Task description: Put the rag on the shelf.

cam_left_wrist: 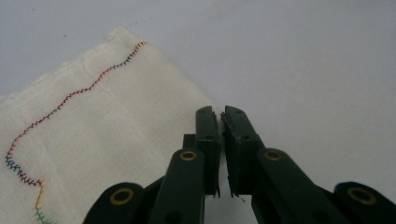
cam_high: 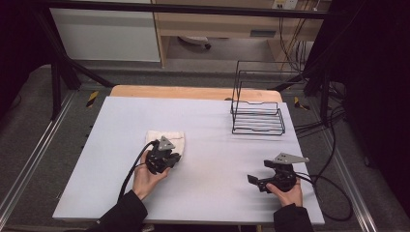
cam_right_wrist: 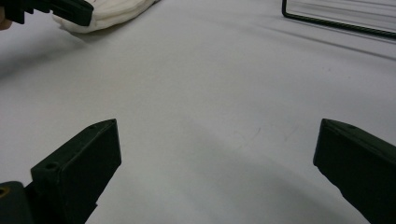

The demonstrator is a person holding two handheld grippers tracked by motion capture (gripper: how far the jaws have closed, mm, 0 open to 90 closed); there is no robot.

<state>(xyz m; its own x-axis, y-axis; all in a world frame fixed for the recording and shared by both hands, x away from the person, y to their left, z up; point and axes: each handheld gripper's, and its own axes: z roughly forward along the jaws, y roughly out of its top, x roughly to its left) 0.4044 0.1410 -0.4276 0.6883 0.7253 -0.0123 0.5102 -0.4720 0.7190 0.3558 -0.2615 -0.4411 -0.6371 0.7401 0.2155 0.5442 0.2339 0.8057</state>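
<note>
Right gripper: nearest the person's edge of the table, well off to the right of the cloth. Jaws spread wide, nothing between them, only bare table beyond; idle.

Left gripper: at the near edge of the cloth. Jaws pressed almost together, a thin slit left between the pads. In the left gripper view the tips sit at the cloth's edge; cannot tell whether any fabric is actually caught. No earlier picture, so grip quality is unconfirmed.

Cloth: cream, folded, multicoloured zigzag stitching near one hem, lying flat left of table centre.

Judgement: step in hand looks like taking the cloth by its near edge. To do it well, check on a small lift that the fabric rises with the jaws. If only the top layer comes, reopen and bite deeper past the hem. Keep the lift low and slow.

Wire rack: far right of the cloth, empty, well apart.
</note>
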